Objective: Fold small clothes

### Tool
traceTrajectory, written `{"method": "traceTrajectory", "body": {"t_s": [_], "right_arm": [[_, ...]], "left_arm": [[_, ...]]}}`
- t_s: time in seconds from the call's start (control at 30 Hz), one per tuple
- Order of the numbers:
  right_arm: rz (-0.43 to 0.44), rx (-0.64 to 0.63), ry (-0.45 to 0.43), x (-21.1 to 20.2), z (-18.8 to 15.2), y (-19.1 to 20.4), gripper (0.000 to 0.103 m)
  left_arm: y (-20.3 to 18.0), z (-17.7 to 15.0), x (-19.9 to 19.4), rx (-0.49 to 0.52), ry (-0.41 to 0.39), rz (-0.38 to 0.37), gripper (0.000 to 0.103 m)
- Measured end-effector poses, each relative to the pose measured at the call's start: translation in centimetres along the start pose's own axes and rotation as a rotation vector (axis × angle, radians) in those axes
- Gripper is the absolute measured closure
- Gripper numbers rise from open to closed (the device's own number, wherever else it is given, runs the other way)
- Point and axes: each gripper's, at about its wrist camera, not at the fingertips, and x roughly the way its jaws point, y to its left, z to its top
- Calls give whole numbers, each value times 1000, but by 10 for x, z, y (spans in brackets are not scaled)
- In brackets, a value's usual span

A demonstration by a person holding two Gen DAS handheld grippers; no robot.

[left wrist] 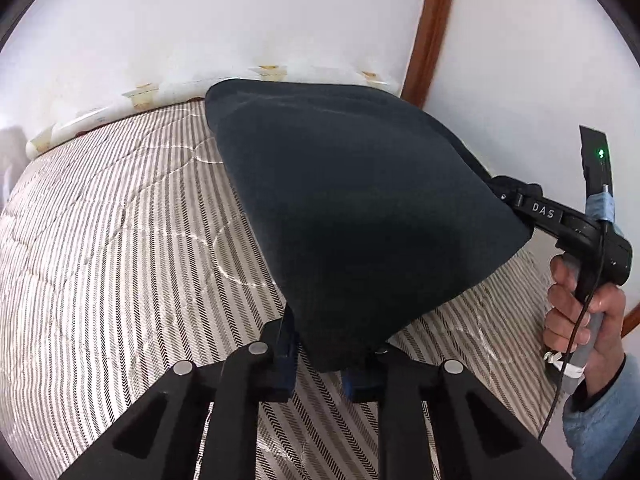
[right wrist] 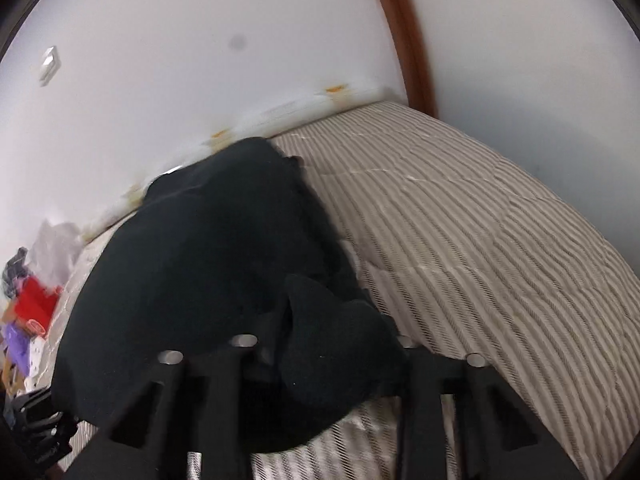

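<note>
A dark navy garment (left wrist: pixel 360 208) is stretched in the air above the striped bed (left wrist: pixel 120 240), held between both grippers. My left gripper (left wrist: pixel 320 364) is shut on its near corner. My right gripper (left wrist: pixel 516 204) shows in the left wrist view at the right, shut on the garment's far edge; a hand holds its handle. In the right wrist view the garment (right wrist: pixel 208 264) bunches over my right gripper (right wrist: pixel 324 360) and hides its fingertips. Part of the left gripper (right wrist: pixel 40 436) shows at the lower left of that view.
The striped bedspread (right wrist: pixel 480 248) covers the bed against a white wall (left wrist: pixel 200 20) with a brown wooden frame (left wrist: pixel 432 28). A pile of coloured clothes and items (right wrist: pixel 28 312) lies at the left end of the bed in the right wrist view.
</note>
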Motion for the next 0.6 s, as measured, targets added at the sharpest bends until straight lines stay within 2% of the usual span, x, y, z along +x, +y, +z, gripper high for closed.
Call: {"method": "traceTrajectory", "body": {"t_s": [0.27,0.6], "right_arm": [[69,59,28,13,14,18,81],[191,-17,89,52,15,121,81]], "left_arm": [[41,9,-20,-78,-29,10,91],[142,-4,-49,-221,-23,116,90]]}}
